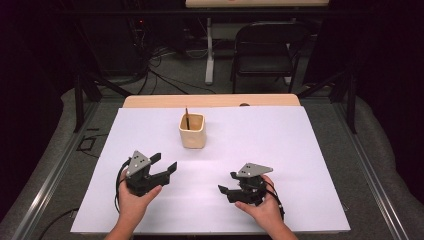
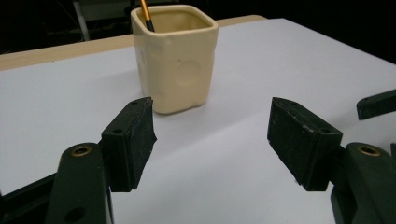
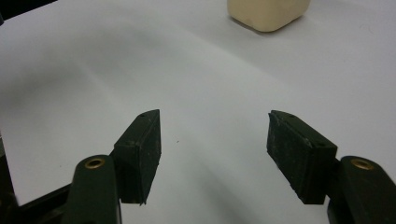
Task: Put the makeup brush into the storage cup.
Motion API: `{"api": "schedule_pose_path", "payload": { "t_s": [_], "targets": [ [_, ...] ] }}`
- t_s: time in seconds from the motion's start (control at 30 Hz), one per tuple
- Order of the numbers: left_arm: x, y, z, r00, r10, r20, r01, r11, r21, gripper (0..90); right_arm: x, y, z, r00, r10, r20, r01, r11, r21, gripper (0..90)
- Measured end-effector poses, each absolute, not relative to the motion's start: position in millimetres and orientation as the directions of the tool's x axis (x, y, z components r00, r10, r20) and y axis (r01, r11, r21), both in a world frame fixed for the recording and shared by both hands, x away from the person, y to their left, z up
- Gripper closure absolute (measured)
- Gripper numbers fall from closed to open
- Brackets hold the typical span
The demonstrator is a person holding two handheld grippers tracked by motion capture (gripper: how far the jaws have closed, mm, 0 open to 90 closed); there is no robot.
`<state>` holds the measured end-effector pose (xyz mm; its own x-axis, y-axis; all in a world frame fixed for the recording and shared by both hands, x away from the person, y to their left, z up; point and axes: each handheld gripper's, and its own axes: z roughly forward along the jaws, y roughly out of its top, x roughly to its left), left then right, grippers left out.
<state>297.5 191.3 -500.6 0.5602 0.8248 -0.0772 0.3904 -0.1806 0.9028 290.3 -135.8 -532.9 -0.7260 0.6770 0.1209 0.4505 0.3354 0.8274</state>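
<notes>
Left gripper (image 1: 164,164) and right gripper (image 1: 226,182): both spread wide, empty, low over white table (image 1: 300,165). Cream cup (image 1: 192,131) beyond them, brush (image 1: 187,118) inside.

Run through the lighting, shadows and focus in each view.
High view: white table cover evenly lit, room behind dark, cup sharp. Left gripper view: cup fairly clear, jaws slightly soft. Right gripper view: soft grey shadows across the cover, cup cropped at top.
</notes>
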Motion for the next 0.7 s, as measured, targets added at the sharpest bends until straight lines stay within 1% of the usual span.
{"api": "schedule_pose_path", "payload": {
  "t_s": [0.43, 0.6, 0.7],
  "targets": [
    [278.4, 192.4, -525.1, 0.592, 0.802, -0.08, 0.384, -0.194, 0.903, 32.8, 290.0, -135.5, -532.7, -0.727, 0.677, 0.117, 0.446, 0.336, 0.829, 35.2],
    [276.0, 194.9, -532.1, 0.59, 0.801, -0.101, 0.403, -0.184, 0.896, 32.8, 290.1, -135.1, -533.4, -0.726, 0.678, 0.117, 0.447, 0.336, 0.829, 35.2],
    [275.2, 195.2, -535.3, 0.59, 0.802, -0.095, 0.408, -0.195, 0.892, 32.8, 290.0, -134.7, -533.5, -0.727, 0.677, 0.116, 0.446, 0.337, 0.829, 35.2]
  ]
}}
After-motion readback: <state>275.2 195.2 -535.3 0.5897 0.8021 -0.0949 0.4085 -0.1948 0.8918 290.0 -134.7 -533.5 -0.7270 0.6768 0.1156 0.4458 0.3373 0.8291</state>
